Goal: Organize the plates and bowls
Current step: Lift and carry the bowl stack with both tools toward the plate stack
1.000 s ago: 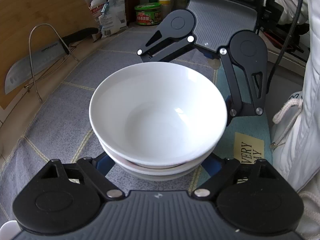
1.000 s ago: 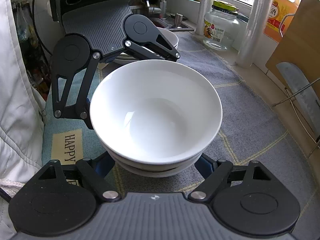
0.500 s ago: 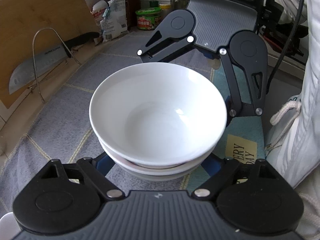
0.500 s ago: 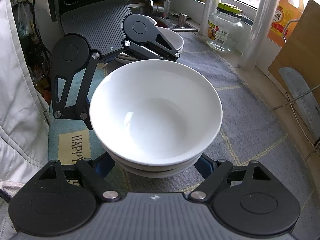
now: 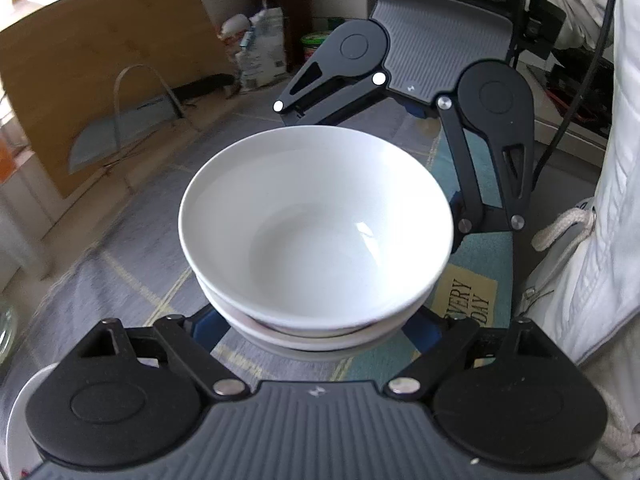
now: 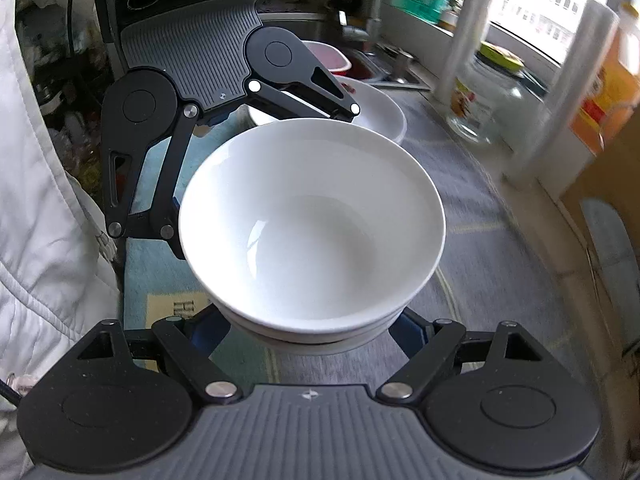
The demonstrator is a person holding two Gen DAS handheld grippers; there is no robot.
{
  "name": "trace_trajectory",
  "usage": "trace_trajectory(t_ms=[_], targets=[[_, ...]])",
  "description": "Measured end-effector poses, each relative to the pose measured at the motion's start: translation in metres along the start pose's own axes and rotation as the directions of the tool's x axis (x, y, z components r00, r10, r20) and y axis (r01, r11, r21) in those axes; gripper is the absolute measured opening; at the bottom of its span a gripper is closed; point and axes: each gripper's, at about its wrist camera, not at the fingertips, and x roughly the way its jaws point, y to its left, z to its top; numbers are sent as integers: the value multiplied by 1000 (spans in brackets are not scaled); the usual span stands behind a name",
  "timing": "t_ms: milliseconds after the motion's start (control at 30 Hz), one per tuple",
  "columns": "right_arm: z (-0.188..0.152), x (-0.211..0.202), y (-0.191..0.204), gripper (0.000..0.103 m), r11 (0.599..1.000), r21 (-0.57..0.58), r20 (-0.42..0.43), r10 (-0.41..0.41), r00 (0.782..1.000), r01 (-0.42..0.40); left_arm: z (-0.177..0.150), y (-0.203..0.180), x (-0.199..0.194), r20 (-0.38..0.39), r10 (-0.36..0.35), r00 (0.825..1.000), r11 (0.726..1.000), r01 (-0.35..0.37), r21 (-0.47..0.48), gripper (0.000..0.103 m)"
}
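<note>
Gripping a stack of white bowls (image 5: 316, 224) from opposite sides, the left tongs (image 5: 316, 322) and right tongs (image 6: 316, 326) each clench its lower part between blue pads, holding it above a grey mat (image 5: 120, 264) on the bench. Past the stack in the right view sit another white bowl (image 6: 380, 112), a glass jar (image 6: 484, 96) and a sink; the left view shows a cutting board (image 5: 100, 92) and a cleaver (image 5: 132, 128) leaning in a wire rack.
</note>
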Motion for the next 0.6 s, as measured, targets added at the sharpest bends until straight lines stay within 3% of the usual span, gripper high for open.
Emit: trace_trajectory(t_ms=[600], targets=[[87, 33, 5, 89, 976, -209, 13, 64, 998, -60, -43, 20, -68, 8, 179, 984, 977, -177, -118, 90]])
